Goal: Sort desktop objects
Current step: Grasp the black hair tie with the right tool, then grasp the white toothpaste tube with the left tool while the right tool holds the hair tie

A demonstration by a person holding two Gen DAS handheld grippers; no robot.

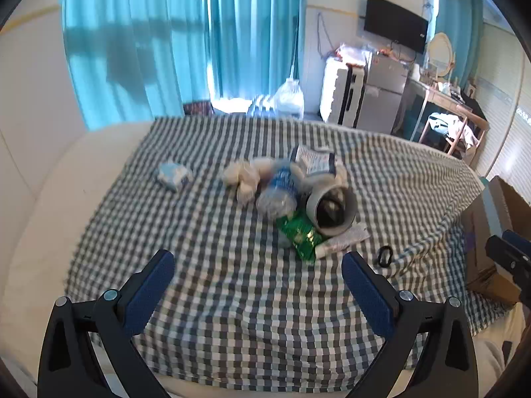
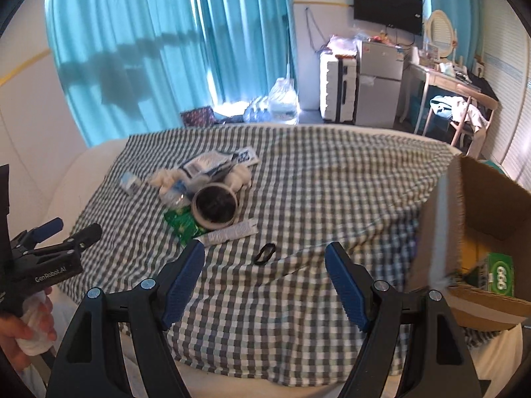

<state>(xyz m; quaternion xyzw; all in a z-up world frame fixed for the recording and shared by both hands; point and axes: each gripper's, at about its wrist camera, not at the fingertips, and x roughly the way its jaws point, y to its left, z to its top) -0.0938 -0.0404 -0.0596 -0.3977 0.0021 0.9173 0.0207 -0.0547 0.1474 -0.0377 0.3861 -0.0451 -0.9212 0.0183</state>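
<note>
Ideally, with both the left tool (image 1: 257, 273) and right tool (image 2: 264, 263) spread wide and empty, the right descends squarely over the small black ring (image 2: 264, 253) lying on the checked tabletop (image 2: 332, 182) near the cardboard box (image 2: 481, 219).

a lived-in bedroom, or a small studio flat. teal curtains (image 2: 159, 49) hang floor-length across a bright window, and a checked cloth (image 2: 298, 199) covers what looks like a bed, though its edges are blurred. a tv (image 2: 386, 6) is fixed to the far wall above a small fridge (image 2: 380, 81) and a white suitcase (image 2: 338, 89). to the right stands a dressing table (image 2: 454, 83) with an oval mirror (image 2: 439, 31), and clothes are draped over a chair (image 2: 458, 112).
</note>
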